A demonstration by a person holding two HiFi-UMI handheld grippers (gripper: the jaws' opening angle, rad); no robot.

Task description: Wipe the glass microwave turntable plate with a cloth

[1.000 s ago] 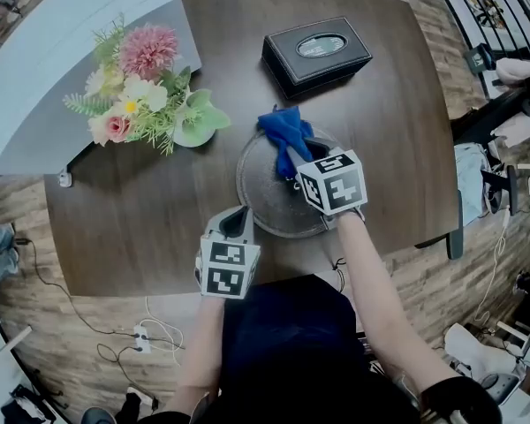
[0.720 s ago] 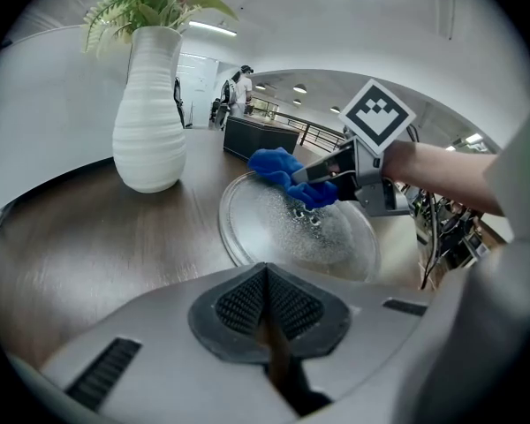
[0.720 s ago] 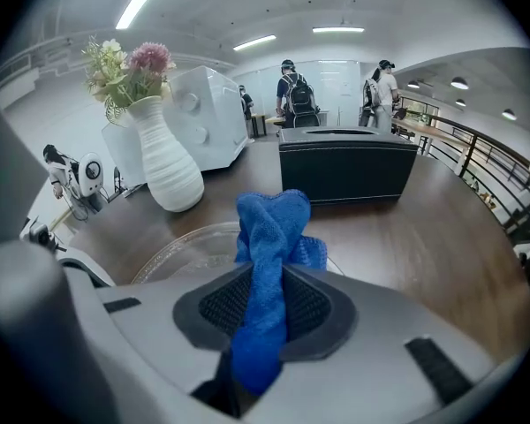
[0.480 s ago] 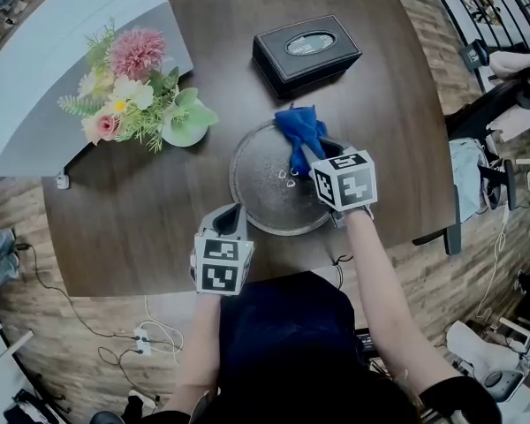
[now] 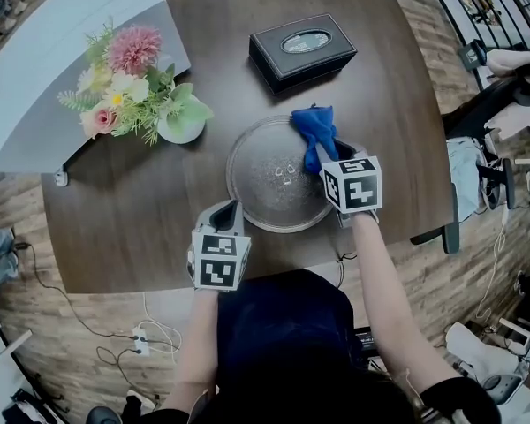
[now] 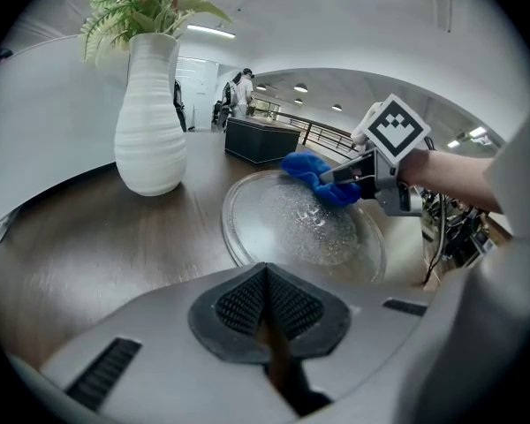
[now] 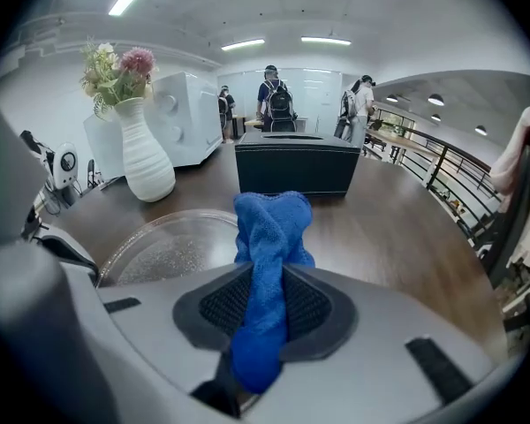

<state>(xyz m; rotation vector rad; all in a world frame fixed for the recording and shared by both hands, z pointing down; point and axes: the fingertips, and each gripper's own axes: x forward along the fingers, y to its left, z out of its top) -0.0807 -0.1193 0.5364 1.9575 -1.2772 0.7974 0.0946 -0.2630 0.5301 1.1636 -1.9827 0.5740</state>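
The round glass turntable plate (image 5: 269, 179) lies flat on the dark wooden table (image 5: 115, 219); it also shows as the plate (image 6: 291, 228) and the plate (image 7: 168, 246). My right gripper (image 5: 329, 155) is shut on a blue cloth (image 5: 316, 126), whose free end rests on the plate's far right rim. The cloth (image 7: 269, 237) runs between the right jaws. From the left the cloth (image 6: 316, 173) shows at the plate's far edge. My left gripper (image 5: 227, 214) is shut and holds nothing, hovering at the plate's near left rim.
A white vase of flowers (image 5: 141, 87) stands left of the plate. A black tissue box (image 5: 302, 51) sits behind it. A white panel (image 5: 53, 69) lies over the table's far left corner. A chair (image 5: 486, 166) stands at the right. People stand far off in the room.
The right gripper and blue cloth have swept rightward across the plate, from its far middle to its far right rim. The left gripper has barely moved.
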